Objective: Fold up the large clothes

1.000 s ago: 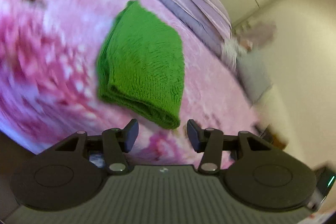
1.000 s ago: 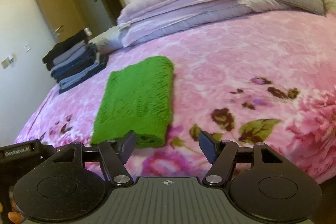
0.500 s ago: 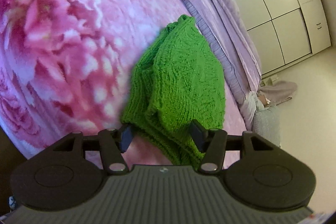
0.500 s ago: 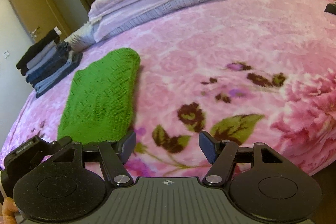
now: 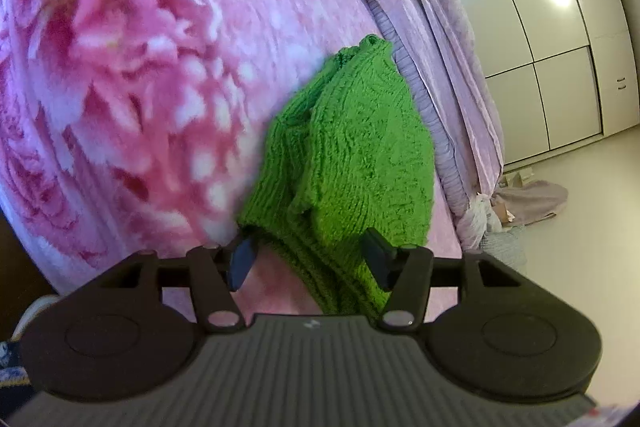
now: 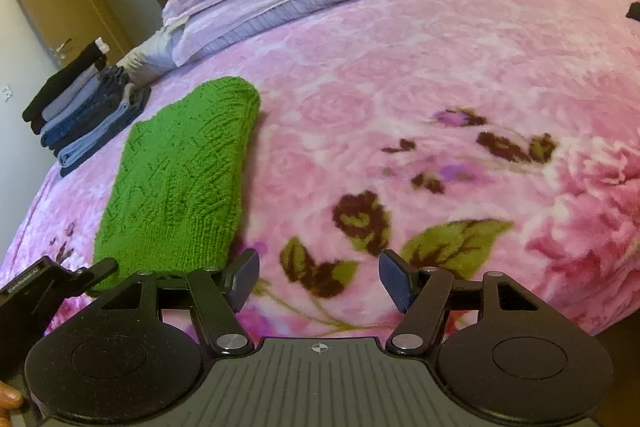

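Left gripper at the sweater's edge, right gripper hovering clear

The left gripper (image 5: 310,261) angled down, rolled, jaws parted around the folded green sweater's (image 5: 352,163) near end, unclenched. The right gripper (image 6: 318,277) hung released over the pink floral blanket (image 6: 440,75) beside the sweater.

L gripper (image 5: 310,263) dropped onto green sweater (image 5: 352,155) | jaws just opened, straddling its edge
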A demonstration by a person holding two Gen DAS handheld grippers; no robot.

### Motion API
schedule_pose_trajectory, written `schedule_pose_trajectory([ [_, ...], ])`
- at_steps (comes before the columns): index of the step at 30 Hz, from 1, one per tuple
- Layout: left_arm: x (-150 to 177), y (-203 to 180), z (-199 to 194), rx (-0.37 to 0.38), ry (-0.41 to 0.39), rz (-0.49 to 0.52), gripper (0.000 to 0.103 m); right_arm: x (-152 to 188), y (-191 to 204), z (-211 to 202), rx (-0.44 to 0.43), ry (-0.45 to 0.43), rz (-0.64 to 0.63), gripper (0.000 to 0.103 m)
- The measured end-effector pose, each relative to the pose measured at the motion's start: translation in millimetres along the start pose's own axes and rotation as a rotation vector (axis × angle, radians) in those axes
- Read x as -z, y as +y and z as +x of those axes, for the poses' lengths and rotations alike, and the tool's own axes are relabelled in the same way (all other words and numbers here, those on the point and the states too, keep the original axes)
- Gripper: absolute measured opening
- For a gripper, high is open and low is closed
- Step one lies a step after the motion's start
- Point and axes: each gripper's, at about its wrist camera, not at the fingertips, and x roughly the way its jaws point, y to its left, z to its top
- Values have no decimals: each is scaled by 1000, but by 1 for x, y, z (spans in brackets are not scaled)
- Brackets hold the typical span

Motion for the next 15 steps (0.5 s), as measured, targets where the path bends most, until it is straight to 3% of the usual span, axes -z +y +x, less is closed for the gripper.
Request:
schedule_pose_trajectory([
  [3,-1,-8,6,-7,-19,75,51,0,-1,-2,-1,-4,-10,63],
  [4,-2,-10,6,-11,-24,94,36,0,-1,-2,4,-6,-11,63],
  [7,-12,-20,5,-25,-5,198,19,-1,-3,0,7,-7,-1,63],
  [12,-35,-37,-30,-43,-110,379,6,-8,-1,7,-39,2,-21,63],
  [15,-58,-31,-43,-59,-143,407,6,-20,-3,20,-150,20,7,63],
])
